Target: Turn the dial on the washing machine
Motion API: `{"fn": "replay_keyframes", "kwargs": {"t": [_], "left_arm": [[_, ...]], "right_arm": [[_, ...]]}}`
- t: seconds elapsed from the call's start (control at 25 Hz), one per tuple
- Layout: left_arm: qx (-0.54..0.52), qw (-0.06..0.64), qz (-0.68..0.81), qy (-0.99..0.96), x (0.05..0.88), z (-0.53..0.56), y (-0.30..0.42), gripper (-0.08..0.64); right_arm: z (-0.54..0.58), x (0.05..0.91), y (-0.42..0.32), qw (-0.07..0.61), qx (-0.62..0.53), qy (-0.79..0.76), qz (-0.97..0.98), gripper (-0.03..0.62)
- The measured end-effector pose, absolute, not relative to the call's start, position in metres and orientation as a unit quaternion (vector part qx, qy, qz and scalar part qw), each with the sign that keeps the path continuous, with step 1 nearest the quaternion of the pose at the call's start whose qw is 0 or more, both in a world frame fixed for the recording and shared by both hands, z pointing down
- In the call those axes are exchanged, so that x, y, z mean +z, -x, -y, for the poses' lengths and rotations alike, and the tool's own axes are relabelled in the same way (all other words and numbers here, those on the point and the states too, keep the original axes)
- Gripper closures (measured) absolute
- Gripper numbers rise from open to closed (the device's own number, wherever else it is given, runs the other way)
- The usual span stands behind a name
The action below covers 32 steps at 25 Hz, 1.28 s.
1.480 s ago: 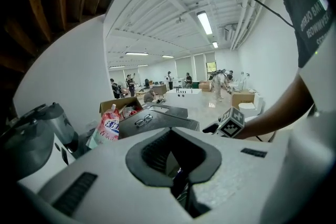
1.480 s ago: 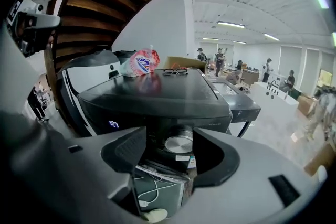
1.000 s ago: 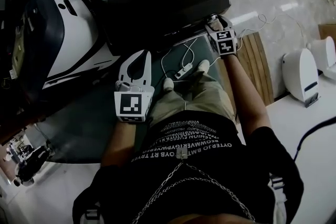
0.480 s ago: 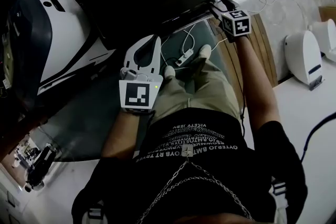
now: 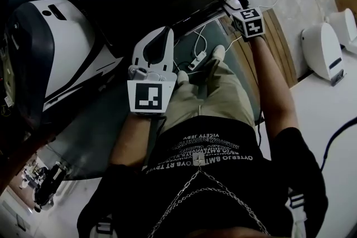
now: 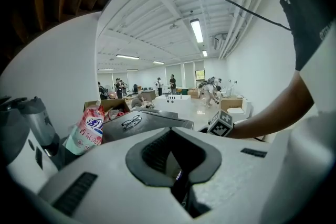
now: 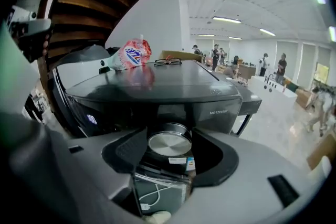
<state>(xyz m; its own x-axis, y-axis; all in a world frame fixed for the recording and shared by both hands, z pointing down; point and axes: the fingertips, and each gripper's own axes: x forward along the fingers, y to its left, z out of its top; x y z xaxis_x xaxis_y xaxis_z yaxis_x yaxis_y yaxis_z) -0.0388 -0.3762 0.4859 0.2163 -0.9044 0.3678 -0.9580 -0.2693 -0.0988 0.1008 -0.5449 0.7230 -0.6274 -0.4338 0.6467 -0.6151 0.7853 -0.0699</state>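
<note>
Black washing machine [image 7: 157, 94] fills the space beyond my right gripper [image 7: 170, 139], its front panel just past the tips. My left gripper [image 5: 160, 33] hangs clenched on nothing, well off to the side. The right jaws have just been closing and stand spread, with the brushed-metal dial [image 7: 169, 145] squarely between them. The pads [image 7: 129, 151] sit right beside its rim but, as I read it, are not yet biting. My worry is a shallow catch: that smooth rim could slip when I twist.
</note>
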Motion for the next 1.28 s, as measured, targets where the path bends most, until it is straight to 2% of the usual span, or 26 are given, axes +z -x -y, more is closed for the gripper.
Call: {"fn": "replay_keyframes", "kwargs": {"t": [0.16, 0.24, 0.48, 0.56, 0.72, 1.0, 1.28], "left_arm": [[0.184, 0.079, 0.593, -0.780, 0.486, 0.369, 0.043, 0.555], [0.188, 0.077, 0.589, -0.782, 0.485, 0.365, 0.046, 0.555], [0.189, 0.070, 0.585, -0.786, 0.475, 0.352, 0.054, 0.555], [0.199, 0.068, 0.582, -0.785, 0.474, 0.346, 0.058, 0.555], [0.212, 0.071, 0.578, -0.785, 0.478, 0.334, 0.061, 0.555], [0.219, 0.077, 0.558, -0.797, 0.484, 0.327, 0.048, 0.555], [0.216, 0.072, 0.549, -0.804, 0.478, 0.325, 0.040, 0.555]], "right_arm": [[0.550, 0.729, -0.105, 0.265, 0.250, -0.264, 0.893, 0.325], [0.549, 0.728, -0.103, 0.261, 0.262, -0.257, 0.893, 0.321], [0.538, 0.716, -0.100, 0.341, 0.071, -0.319, 0.882, 0.319], [0.535, 0.717, -0.098, 0.352, 0.042, -0.331, 0.874, 0.329], [0.538, 0.726, -0.102, 0.351, 0.066, -0.329, 0.874, 0.327], [0.545, 0.727, -0.108, 0.281, 0.181, -0.305, 0.892, 0.325], [0.535, 0.720, -0.104, 0.352, 0.046, -0.329, 0.875, 0.336]]}}
